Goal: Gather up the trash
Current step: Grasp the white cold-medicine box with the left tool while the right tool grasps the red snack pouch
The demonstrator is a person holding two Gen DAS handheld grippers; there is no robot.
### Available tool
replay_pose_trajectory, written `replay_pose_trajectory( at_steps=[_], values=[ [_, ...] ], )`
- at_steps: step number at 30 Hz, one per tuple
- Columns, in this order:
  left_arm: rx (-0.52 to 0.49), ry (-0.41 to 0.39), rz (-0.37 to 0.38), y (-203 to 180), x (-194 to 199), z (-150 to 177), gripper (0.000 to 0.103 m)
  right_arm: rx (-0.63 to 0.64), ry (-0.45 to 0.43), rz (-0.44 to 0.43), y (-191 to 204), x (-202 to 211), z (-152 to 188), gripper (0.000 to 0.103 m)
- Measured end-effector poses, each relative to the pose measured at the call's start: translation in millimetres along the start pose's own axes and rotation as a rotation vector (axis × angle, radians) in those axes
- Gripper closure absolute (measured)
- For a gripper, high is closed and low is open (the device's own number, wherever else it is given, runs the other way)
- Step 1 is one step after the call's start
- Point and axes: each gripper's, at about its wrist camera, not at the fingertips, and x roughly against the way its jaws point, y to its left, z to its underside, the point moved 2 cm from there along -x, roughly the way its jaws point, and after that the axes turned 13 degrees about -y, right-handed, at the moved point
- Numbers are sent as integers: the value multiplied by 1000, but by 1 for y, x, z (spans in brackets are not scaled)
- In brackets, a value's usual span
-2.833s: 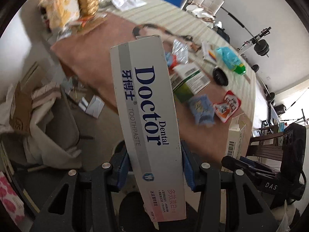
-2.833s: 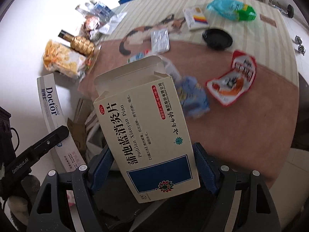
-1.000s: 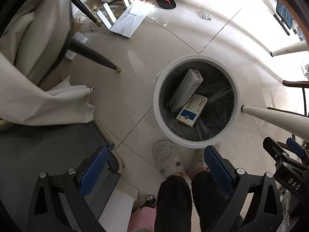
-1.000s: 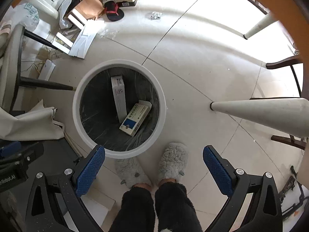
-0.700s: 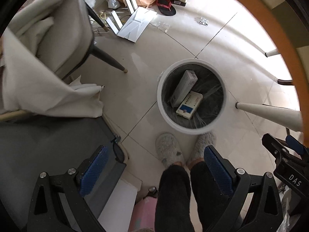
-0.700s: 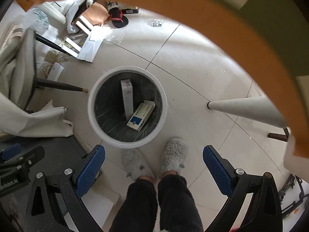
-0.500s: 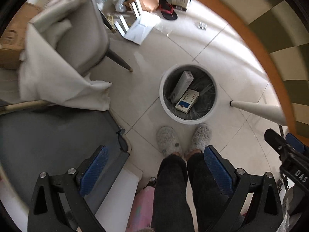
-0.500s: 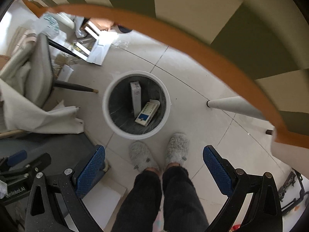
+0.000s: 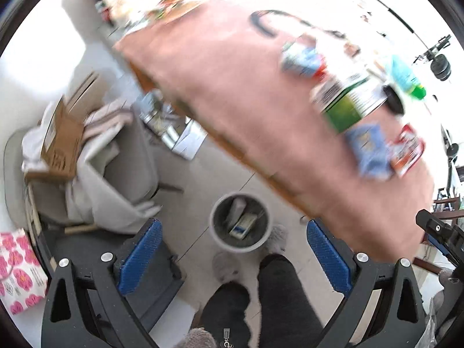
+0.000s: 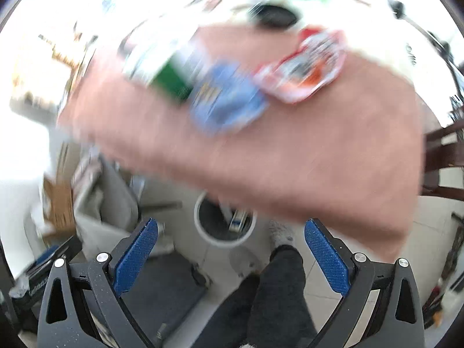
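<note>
Both tools are held empty, jaws spread wide: left gripper (image 9: 232, 249), right gripper (image 10: 230, 246). Just beyond, two boxes (image 9: 242, 221) are seen lying in the bin (image 9: 216, 237) by the table's near edge. Farther, blurred wrappers (image 10: 301, 69) are left on the tablecloth (image 9: 232, 87), likely to be collected next.

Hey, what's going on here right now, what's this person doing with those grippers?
A person is clearing trash off a table. Both grippers, the left gripper and the right gripper, are open and empty. Two boxes already lie in the white bin on the floor by the person's feet. Blurred packets and a green box are on the table.
</note>
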Motion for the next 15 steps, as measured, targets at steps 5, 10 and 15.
replay_pose_trajectory(
  at_steps=[5,10,15],
  values=[
    [70,45,60,-47,-19,-64,1,-133,-10,72,-53,-14,-72,1],
    [152,145,70,-100,-63,-117,2,-237,72,91,-89,-63,-114,1],
    [189,290,53,-134,-123,-142,2,-298,130,96,-96,-121,-141,1]
  ],
)
